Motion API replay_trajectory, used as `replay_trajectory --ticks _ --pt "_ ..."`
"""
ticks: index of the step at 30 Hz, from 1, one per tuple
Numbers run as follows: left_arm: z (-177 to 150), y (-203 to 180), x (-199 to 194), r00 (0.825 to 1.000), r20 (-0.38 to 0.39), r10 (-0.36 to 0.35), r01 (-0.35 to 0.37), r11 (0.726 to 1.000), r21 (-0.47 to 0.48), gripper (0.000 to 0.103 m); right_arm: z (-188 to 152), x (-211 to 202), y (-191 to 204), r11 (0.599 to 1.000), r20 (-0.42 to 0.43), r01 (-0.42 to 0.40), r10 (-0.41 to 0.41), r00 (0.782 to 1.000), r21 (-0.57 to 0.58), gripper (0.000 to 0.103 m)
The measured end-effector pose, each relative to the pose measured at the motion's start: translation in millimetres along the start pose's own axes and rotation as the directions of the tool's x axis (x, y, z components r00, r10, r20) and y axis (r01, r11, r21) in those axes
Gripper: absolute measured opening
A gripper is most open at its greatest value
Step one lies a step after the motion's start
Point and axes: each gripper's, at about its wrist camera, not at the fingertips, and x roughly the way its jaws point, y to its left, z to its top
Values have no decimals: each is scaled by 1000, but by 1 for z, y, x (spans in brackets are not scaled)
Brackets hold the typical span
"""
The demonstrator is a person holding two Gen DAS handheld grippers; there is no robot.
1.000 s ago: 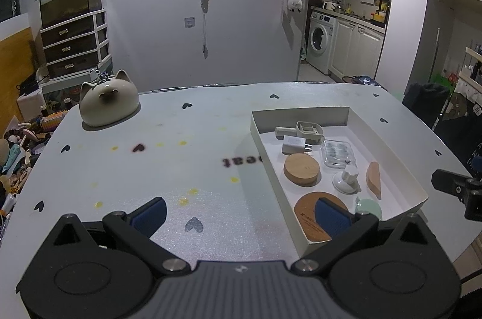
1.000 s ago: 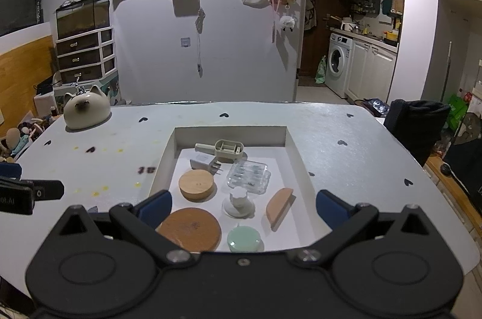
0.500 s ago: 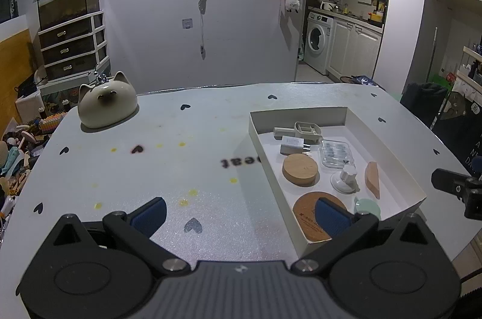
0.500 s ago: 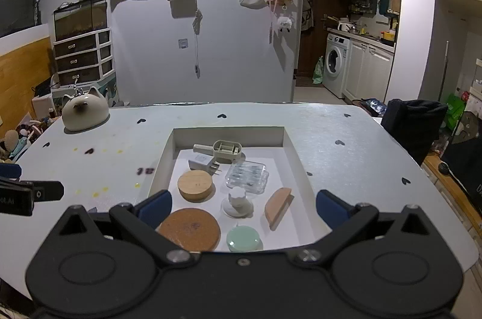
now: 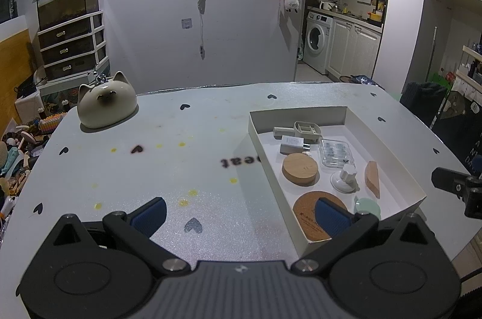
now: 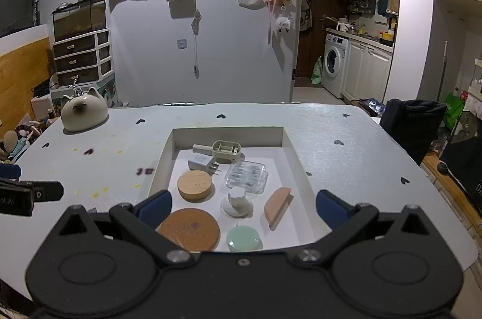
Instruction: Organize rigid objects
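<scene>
A shallow white box (image 6: 289,150) sits on the surface (image 6: 346,168), toward its near right part, and holds all the small rigid things: at the far end a beige handled plastic piece (image 6: 221,150) with a white plug adapter (image 6: 201,163) just in front of it, touching or nearly so; a clear plastic blister case (image 6: 246,176) to the right of the adapter; a thick round wooden disc (image 6: 195,185) near the box's left wall; a white suction knob (image 6: 237,202) in the middle; a half-round wooden block (image 6: 277,206) to its right; a flat cork coaster (image 6: 189,228) at the near left; and a pale green round lid (image 6: 242,238) beside the coaster. The right gripper (image 6: 244,206) hangs above the near end of the box, its blue-padded fingers spread wide and holding nothing. The left gripper (image 5: 239,213) hovers over the bare surface (image 5: 180,168) left of the box (image 5: 388,150), also spread wide and empty, its right pad seen over the coaster (image 5: 304,213). A cream cat-shaped ceramic dome (image 5: 106,100) stands well apart at the far left corner
</scene>
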Motion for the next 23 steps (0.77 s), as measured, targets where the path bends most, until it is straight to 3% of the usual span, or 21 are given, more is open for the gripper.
replay_trajectory --ticks 23 --pt "0 0 -1 1000 1 5 -5 1000 -4 103 0 -1 -2 1000 1 3 -3 1000 4 103"
